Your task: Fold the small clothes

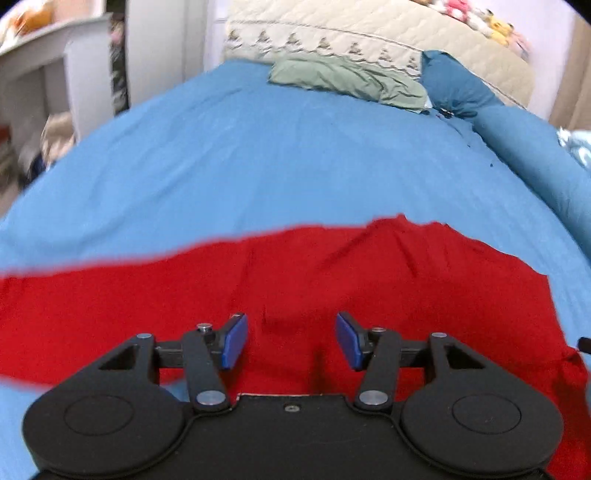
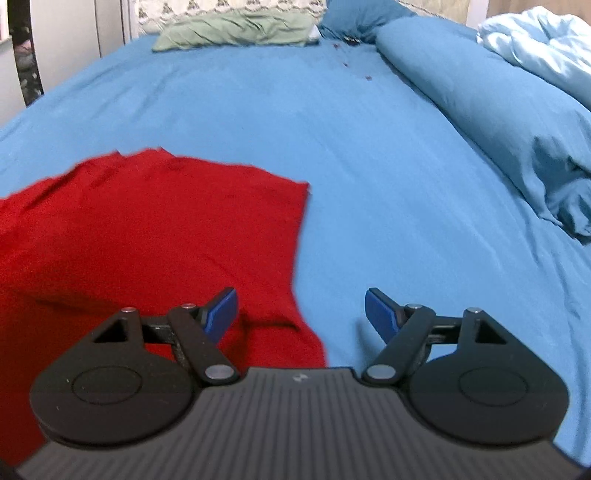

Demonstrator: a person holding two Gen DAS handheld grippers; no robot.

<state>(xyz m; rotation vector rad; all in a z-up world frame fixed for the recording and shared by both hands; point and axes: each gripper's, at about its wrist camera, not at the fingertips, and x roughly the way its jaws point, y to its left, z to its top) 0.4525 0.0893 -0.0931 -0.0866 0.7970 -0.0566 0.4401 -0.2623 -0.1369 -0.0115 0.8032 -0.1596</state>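
Observation:
A red garment (image 1: 295, 273) lies spread on the blue bed sheet (image 1: 258, 155). My left gripper (image 1: 291, 339) is open, with its blue pads over the near middle of the red cloth and nothing between them. In the right wrist view the same red garment (image 2: 147, 229) fills the left side. My right gripper (image 2: 300, 314) is open over the garment's right edge: its left pad is over red cloth, its right pad over bare sheet (image 2: 369, 166).
A folded green cloth (image 1: 347, 79) and a dark blue pillow (image 1: 458, 85) lie at the head of the bed, before a quilted beige headboard (image 1: 369, 33). A rolled blue duvet (image 2: 480, 103) runs along the right. A white shelf unit (image 1: 44, 66) stands left.

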